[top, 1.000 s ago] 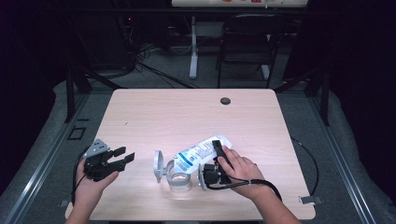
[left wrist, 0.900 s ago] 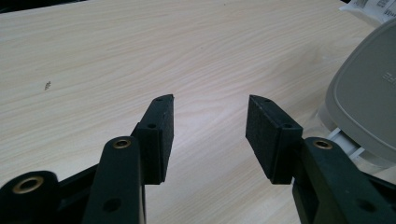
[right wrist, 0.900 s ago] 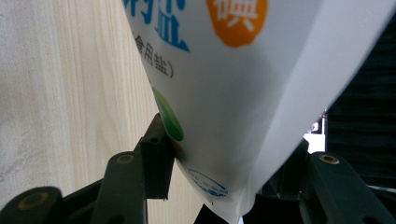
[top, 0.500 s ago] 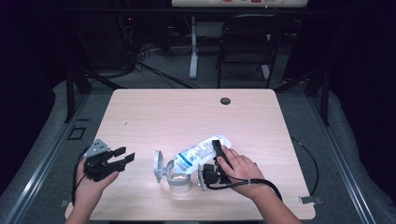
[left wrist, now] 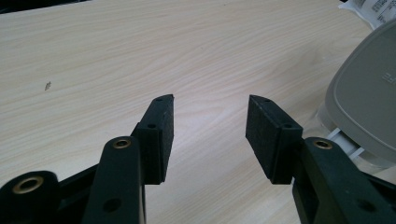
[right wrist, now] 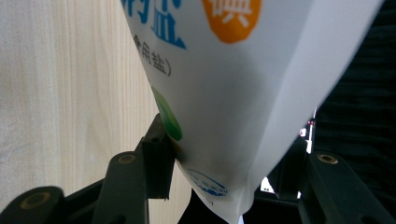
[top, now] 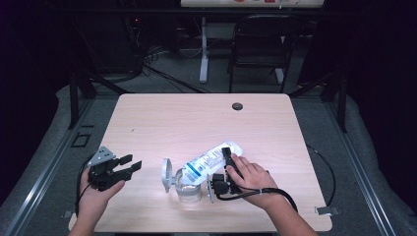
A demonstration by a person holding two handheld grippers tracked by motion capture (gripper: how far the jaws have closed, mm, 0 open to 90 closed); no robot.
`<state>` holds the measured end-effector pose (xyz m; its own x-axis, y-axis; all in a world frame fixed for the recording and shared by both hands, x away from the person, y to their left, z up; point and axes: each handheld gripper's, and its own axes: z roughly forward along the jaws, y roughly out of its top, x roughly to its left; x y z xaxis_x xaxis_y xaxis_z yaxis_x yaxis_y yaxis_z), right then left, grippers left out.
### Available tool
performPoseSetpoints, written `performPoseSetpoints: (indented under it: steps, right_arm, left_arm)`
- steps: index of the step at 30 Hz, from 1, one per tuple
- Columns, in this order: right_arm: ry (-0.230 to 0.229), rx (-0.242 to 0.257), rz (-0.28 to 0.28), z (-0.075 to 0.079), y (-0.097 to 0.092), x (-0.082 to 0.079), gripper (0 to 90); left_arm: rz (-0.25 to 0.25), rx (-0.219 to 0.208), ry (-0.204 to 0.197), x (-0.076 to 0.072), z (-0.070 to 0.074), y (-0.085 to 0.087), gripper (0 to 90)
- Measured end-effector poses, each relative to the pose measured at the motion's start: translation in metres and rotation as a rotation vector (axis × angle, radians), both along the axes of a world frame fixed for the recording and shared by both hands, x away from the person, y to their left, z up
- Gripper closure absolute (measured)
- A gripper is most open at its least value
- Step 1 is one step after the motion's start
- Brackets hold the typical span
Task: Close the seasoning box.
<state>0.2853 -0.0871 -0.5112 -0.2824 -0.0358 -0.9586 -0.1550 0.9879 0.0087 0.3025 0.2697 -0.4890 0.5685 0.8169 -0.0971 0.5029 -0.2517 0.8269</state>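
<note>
presently, at the near edge of the bench [top: 147,118], the left gripper [top: 129,164] rests in the person's left hand [top: 96,191], its fingers [left wrist: 159,135] standing apart with nothing between them and bare wood showing in the gap. the right gripper [top: 227,167], held in the right hand [top: 251,177] at the near centre-right, has its fingers clamped on the upper end of a white salt bag [top: 209,160] with blue print and an orange mark; in the right gripper view the bag [right wrist: 224,93] sits squarely between the two fingers, pressed at both sides. the bag lies tilted, its lower end leaning down over the mouth of a clear container [top: 188,189] standing on the bench just left of the right hand. a grey lid [top: 167,174] stands on edge, hinged open at the container's left side; in the left gripper view the same lid [left wrist: 369,102] appears close on the right. the left gripper and the container are apart, with bare bench between. farther off, a small dark round cap [top: 237,106] sits near the far edge of the bench. beyond the bench stand a black chair [top: 260,44] and cables on the floor.
</note>
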Motion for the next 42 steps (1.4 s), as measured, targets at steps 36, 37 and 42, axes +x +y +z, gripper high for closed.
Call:
performPoseSetpoints:
  steps: [36, 37, 42]
  right_arm:
    - [-0.035, -0.061, 0.008, -0.0005, -0.0006, -0.0031, 53.2]
    - [-0.037, -0.063, 0.010, -0.0004, -0.0007, -0.0031, 53.3]
    - [-0.050, -0.090, 0.003, 0.0018, -0.0004, -0.0042, 53.8]
  left_arm:
    - [0.004, -0.001, 0.002, 0.0001, -0.0007, -0.0001, 52.3]
    - [0.006, -0.005, -0.003, 0.0002, -0.0009, -0.0002, 52.3]
    - [0.006, -0.005, -0.002, 0.0002, -0.0008, -0.0001, 52.3]
